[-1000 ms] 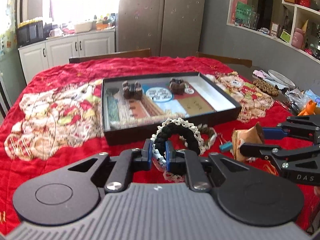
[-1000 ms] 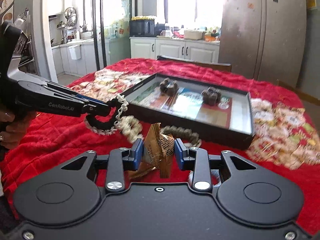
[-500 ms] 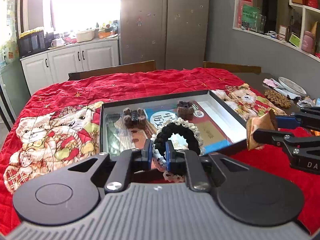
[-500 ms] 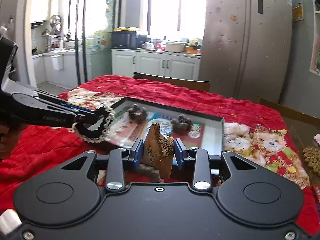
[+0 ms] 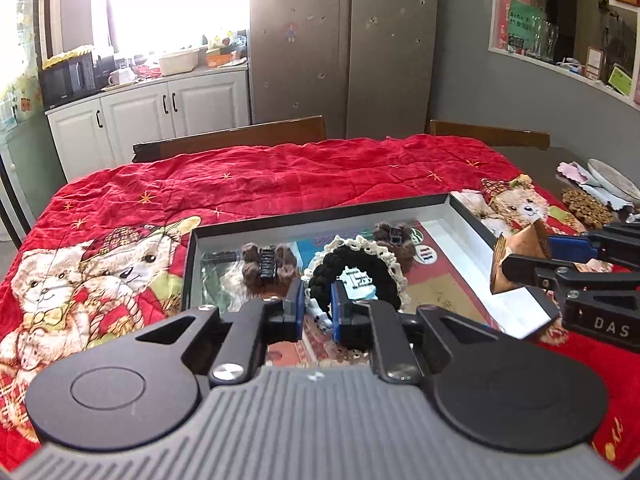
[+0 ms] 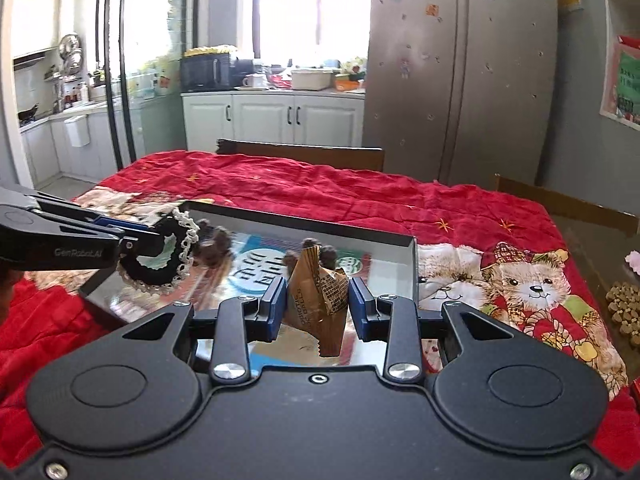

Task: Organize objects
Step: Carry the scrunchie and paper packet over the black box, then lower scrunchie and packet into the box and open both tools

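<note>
My left gripper [image 5: 317, 304] is shut on a black hair scrunchie with a white lace edge [image 5: 360, 264], held above the black shallow box [image 5: 320, 216]. From the right wrist view the same scrunchie [image 6: 160, 256] hangs over the box's left part [image 6: 304, 222]. My right gripper [image 6: 318, 308] is shut on a brown snack packet [image 6: 318, 300], also over the box; the left wrist view has that packet [image 5: 520, 258] at the right. Two brown fuzzy hair clips [image 5: 266, 266] [image 5: 394, 236] lie inside the box.
The box sits on a red teddy-bear blanket [image 5: 280, 176] over the table. Wooden chair backs [image 5: 232, 140] stand at the far edge. A beaded coaster [image 5: 586, 206] and a plate [image 5: 612, 176] lie on bare table at the right. Fridge and cabinets stand behind.
Both grippers have moved forward with their loads, from in front of the box to over it. The scrunchie and the packet stay gripped throughout.
</note>
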Tool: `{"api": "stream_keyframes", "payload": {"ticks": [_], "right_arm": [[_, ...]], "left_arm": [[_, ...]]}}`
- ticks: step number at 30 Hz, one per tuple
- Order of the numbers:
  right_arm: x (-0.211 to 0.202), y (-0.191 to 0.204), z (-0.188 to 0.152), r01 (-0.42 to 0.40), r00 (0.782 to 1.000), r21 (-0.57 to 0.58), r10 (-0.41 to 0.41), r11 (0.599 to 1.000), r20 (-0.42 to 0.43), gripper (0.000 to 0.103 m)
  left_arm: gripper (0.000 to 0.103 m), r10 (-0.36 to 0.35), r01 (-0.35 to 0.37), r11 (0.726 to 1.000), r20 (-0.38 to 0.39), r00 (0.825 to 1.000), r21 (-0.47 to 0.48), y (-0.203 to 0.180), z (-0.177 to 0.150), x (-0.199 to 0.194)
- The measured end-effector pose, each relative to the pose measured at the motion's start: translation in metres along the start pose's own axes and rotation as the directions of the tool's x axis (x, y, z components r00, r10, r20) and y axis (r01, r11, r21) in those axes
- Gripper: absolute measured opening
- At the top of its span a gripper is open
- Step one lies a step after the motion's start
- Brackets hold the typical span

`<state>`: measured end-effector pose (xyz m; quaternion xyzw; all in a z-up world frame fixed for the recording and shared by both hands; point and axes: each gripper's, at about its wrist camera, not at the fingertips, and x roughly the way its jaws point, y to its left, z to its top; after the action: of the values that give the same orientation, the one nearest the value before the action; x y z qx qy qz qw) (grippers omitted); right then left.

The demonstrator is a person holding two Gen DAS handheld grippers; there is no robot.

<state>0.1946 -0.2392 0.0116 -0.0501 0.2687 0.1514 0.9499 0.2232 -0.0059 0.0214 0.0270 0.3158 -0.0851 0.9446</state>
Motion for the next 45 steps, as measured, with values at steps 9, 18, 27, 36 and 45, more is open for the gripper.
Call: {"api": "stream_keyframes", "payload": {"ticks": [9, 18, 27, 36, 45], "right_arm": [[0.042, -0.014, 0.01, 0.005, 1.0, 0.049, -0.004, 0.999, -0.023, 0.032], [0.081, -0.022, 0.008, 0.024, 0.998, 0.085, -0.018, 0.996, -0.067, 0.032], [0.106, -0.031, 0.003, 0.042, 0.994, 0.1, -0.031, 0.994, -0.102, 0.032], [0.121, -0.03, 0.0, 0.018, 0.993, 0.095, -0.007, 0.995, -0.122, 0.032], [0.128, -0.026, 0.001, 0.013, 0.992, 0.079, -0.003, 0.997, -0.126, 0.033]], "left_arm": [[0.016, 0.019, -0.02, 0.999, -0.035, 0.999, -0.028, -0.002, 0.013, 0.045], [0.016, 0.033, -0.034, 0.999, -0.066, 0.997, -0.024, -0.009, 0.02, 0.079], [0.016, 0.047, -0.048, 0.999, -0.093, 0.995, -0.013, -0.012, 0.02, 0.103], [0.016, 0.057, -0.058, 0.998, -0.111, 0.992, -0.011, -0.012, 0.021, 0.116], [0.016, 0.065, -0.065, 0.998, -0.124, 0.99, -0.001, -0.012, 0.021, 0.126]]}}
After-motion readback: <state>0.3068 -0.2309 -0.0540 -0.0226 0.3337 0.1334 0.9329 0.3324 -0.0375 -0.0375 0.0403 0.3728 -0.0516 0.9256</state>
